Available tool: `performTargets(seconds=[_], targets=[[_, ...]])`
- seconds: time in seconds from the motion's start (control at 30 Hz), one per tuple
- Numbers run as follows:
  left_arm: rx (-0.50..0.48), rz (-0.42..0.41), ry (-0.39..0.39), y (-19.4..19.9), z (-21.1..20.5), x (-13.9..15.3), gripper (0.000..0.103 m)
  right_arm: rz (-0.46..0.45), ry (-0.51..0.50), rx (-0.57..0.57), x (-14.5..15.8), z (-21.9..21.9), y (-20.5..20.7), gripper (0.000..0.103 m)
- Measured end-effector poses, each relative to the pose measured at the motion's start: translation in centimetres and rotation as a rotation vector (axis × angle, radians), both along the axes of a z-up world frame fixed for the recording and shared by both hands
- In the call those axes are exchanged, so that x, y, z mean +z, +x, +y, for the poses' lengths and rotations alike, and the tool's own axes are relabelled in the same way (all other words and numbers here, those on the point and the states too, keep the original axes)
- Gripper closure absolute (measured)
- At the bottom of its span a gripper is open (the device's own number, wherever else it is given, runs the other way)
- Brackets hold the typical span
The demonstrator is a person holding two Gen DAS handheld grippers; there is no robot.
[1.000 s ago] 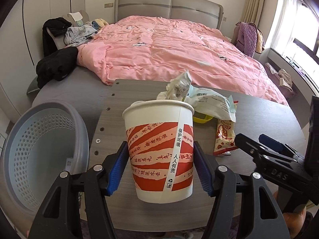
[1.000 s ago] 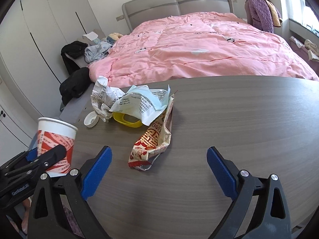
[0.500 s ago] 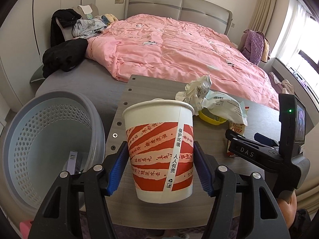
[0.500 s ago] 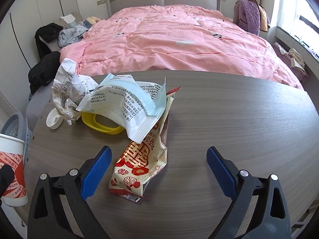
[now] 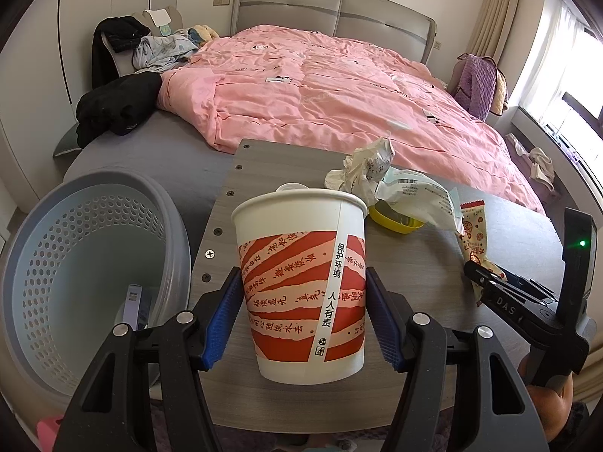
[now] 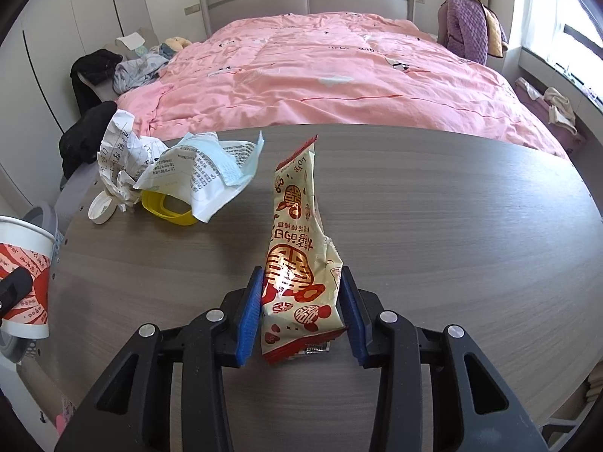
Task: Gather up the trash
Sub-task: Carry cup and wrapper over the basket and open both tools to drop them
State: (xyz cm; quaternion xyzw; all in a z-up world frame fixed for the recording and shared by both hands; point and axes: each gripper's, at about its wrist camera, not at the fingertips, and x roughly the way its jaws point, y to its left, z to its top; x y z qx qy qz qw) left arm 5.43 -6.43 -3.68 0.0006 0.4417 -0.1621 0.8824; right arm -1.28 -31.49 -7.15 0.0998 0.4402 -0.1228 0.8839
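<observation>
Gripping the paper cup (image 5: 301,286) upright, your left gripper (image 5: 303,316) sits level at the desk (image 6: 433,226) edge, jaws clamped on the cup's sides, just beside the laundry basket (image 5: 90,263). Your right gripper (image 6: 300,314) points along the desk, jaws closed on one snack wrapper (image 6: 297,263), its far end tilted up. Left on the desk: one crumpled paper (image 6: 117,158), one printed bag (image 6: 203,169), one yellow ring (image 6: 166,209), one white cap (image 6: 101,209).

We see a red-and-white paper cup (image 5: 301,286) upright above the table edge, our snack wrapper (image 6: 299,275) standing crumpled, crumpled paper (image 6: 117,158), printed packet (image 6: 203,173) lying nearby
</observation>
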Motion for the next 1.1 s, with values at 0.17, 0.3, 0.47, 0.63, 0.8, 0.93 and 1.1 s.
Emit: performTargets(seconds=[0.17,0.3,0.47,0.63,0.8,0.93,1.1], targets=[[-0.004,-0.023,0.008,-0.5,-0.3,0.6,0.041,-0.031,0.010,-0.021,1.2,-1.0,-2.1,0.065],[-0.006,-0.050,0.015,-1.0,-0.3,1.3,0.041,-0.063,0.016,-0.008,2.6,-0.7,-3.0,0.064],[0.002,-0.109,0.037,-1.3,0.4,2.7,0.041,-0.111,0.027,0.044,4.6,1.1,-2.7,0.064],[0.044,-0.151,0.038,-1.2,2.7,4.2,0.041,-0.159,0.041,0.131,6.6,4.3,-1.6,0.064],[0.105,-0.173,0.053,-0.7,6.0,4.7,0.041,-0.183,0.052,0.243,7.5,8.6,0.3,0.064],[0.169,-0.159,0.080,0.2,9.1,3.9,0.041,-0.178,0.068,0.350,7.6,12.9,2.1,0.064],[0.255,-0.122,0.097,1.1,13.7,2.5,0.041,-0.156,0.104,0.482,7.2,18.4,4.1,0.064]])
